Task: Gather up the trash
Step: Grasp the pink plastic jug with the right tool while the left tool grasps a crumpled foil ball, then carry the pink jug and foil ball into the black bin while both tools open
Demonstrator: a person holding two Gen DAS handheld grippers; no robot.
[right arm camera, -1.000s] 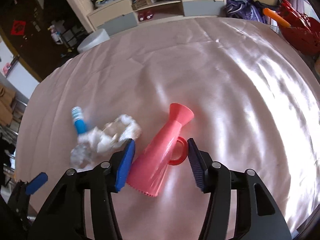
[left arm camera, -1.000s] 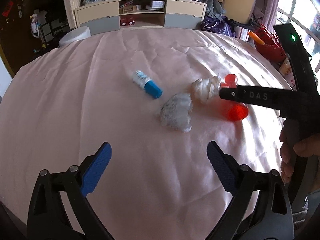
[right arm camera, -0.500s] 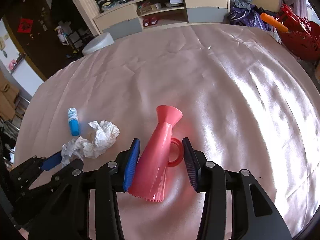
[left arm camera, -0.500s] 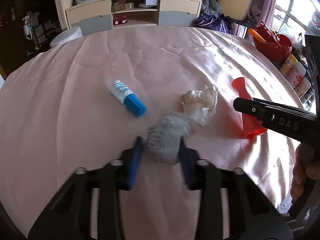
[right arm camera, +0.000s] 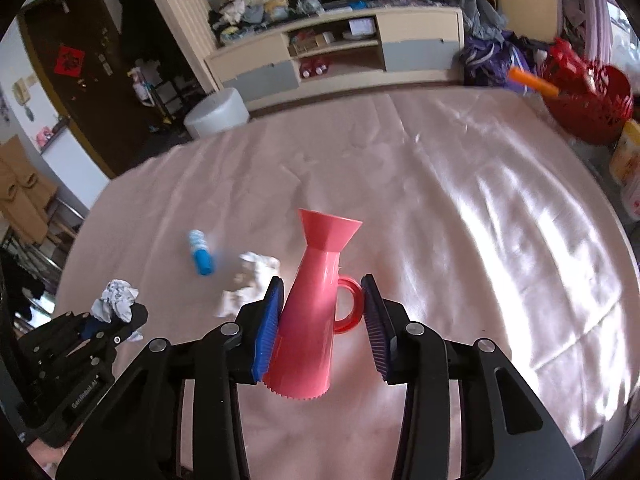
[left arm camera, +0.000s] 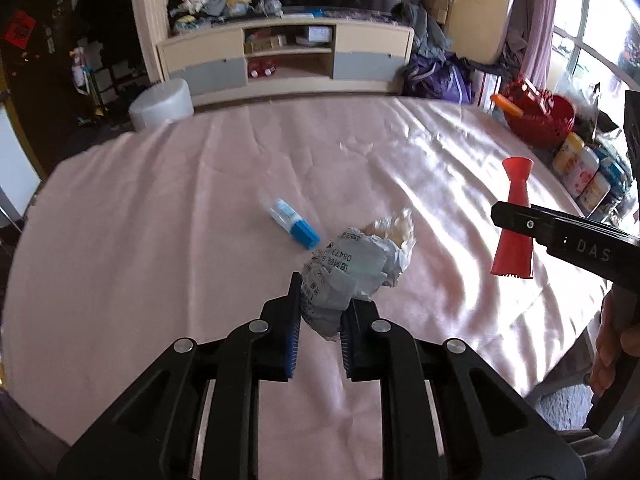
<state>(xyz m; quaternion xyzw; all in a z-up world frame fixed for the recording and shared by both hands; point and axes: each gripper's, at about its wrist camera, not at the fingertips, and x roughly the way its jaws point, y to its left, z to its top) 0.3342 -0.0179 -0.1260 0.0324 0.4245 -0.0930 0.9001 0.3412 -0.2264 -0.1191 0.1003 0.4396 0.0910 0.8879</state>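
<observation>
Nearest, at the bottom centre of the left wrist view, the left gripper [left arm camera: 318, 320] is clamped on a crumpled printed paper wad [left arm camera: 344, 276]; its jaws have just been closing, and the wad now bulges up between the blue pads, clear of the cloth, a hold that looks meant for carrying it off as trash. In the right wrist view the right gripper [right arm camera: 320, 328] sits at the bottom centre with a pink plastic jug [right arm camera: 316, 304] upright between its pads; its jaws have just been closing, the left pad presses the jug's body and the right pad meets the ring handle, so the jug is pinched across body and handle. I judge it serves as the container for the rubbish, held mouth up to receive the wad, though that is a guess.

A little further, toward the middle of the left wrist view, a crumpled white tissue [left arm camera: 396, 228] lies just behind the held wad, and a small blue-capped bottle [left arm camera: 294, 222] lies on its side to the left of it; both wait to be collected.

The surface is a pink satin cloth [left arm camera: 160, 240], shiny and creased. Beyond it, at the upper centre, stands a cream and grey low cabinet [left arm camera: 288, 60] piled with clothes; a red basket [left arm camera: 540, 120] sits at the upper right, near a window
</observation>
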